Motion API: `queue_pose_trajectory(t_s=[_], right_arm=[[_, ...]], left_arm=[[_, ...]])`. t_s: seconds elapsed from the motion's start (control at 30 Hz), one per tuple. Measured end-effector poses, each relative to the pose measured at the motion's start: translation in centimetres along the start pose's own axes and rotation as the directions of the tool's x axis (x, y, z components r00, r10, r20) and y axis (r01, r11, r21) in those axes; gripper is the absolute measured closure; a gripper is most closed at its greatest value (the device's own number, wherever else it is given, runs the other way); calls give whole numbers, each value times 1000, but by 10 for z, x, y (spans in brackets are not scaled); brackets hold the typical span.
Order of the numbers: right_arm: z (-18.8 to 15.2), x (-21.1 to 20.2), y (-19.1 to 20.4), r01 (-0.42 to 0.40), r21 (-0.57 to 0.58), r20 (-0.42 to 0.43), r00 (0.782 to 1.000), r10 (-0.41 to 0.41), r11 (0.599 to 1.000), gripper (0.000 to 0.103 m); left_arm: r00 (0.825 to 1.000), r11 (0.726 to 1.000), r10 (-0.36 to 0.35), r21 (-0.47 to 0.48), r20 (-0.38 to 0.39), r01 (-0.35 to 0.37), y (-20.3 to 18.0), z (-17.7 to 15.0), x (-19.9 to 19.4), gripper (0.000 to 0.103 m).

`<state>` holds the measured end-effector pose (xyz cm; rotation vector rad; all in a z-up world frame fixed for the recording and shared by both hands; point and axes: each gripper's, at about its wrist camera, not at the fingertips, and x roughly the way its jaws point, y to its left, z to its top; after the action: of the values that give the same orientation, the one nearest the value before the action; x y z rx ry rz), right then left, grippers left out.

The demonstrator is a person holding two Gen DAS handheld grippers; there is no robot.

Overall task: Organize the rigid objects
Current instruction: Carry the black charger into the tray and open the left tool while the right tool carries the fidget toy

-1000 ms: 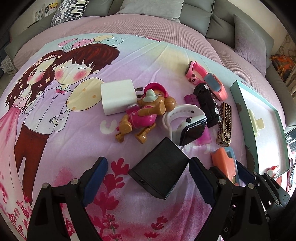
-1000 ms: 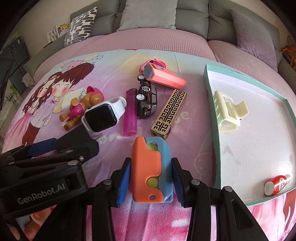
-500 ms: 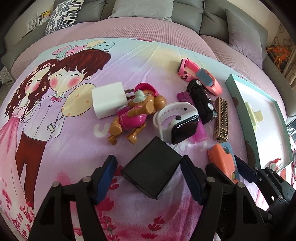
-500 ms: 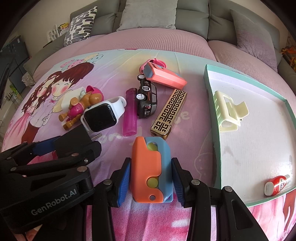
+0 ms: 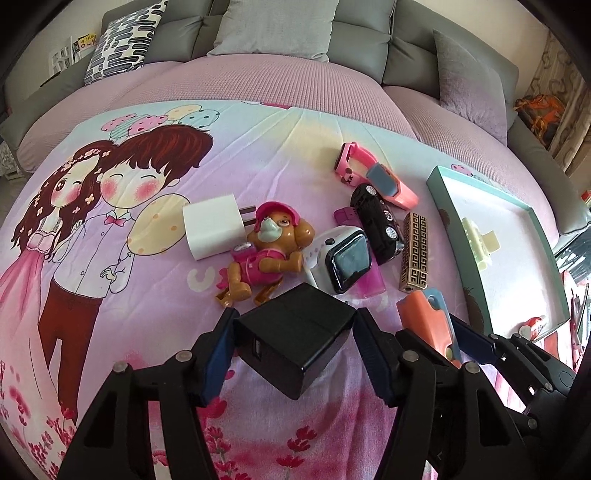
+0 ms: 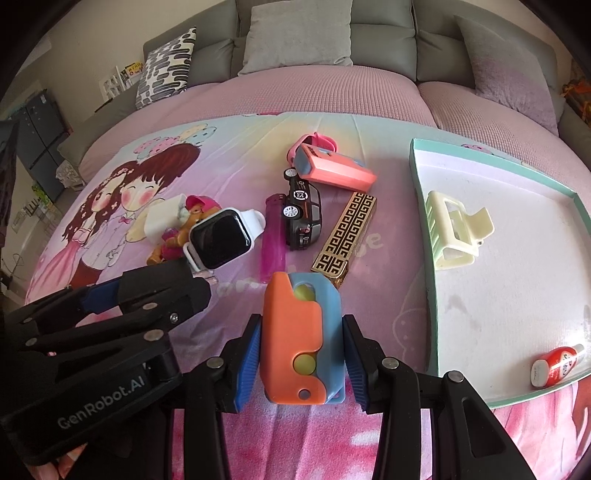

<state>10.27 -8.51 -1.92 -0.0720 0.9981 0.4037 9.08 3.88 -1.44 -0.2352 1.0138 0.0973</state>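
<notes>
- Cartoon-print sheet (image 5: 258, 122) on bed, sofa behind; teal tray (image 6: 419, 206) at right.
- L gripper (image 5: 291, 347) clamped on black charger block (image 5: 295, 332), near toy dog (image 5: 269, 251).
- R gripper (image 6: 301, 354) clamped on orange-blue toy (image 6: 299, 332), beside tray.

Left claw (image 5: 291, 347) and right claw (image 6: 301, 358) both clamped, angled downward.

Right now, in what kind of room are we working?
Probably a living room at home: a grey sofa with cushions, covered by a cartoon-print sheet holding toys.
</notes>
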Motion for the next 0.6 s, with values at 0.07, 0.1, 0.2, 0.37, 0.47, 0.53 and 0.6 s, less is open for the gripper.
queue_pose_trajectory(t_s=[0.07,0.1,0.2,0.37,0.47,0.53,0.6], right_arm=[[2,-7,-2,-5,9,20,1000,5,1000,58],[2,-11,-3,-5,14,31,1000,5,1000,58],[5,-19,-6,-1,28,57,998,-1,1000,58],[7,-27,-12,-1,45,79,997,-3,999,58],[8,-30,-14,-1,54,89,996,-3,999,58],[9,-32,-18,0,59,97,995,-6,998,58],[10,-33,-23,14,67,106,994,-22,998,58]], left_arm=[[1000,1000,-2,2,18,2,0,1,-7,38],[1000,1000,-4,2,26,4,0,2,-9,38],[998,1000,-18,3,56,18,0,4,-20,38],[994,999,-32,9,104,31,-1,8,-34,38],[993,999,-39,14,110,37,-4,8,-37,38],[994,999,-47,17,103,45,-6,8,-36,38],[993,998,-54,19,100,53,-9,7,-36,38]])
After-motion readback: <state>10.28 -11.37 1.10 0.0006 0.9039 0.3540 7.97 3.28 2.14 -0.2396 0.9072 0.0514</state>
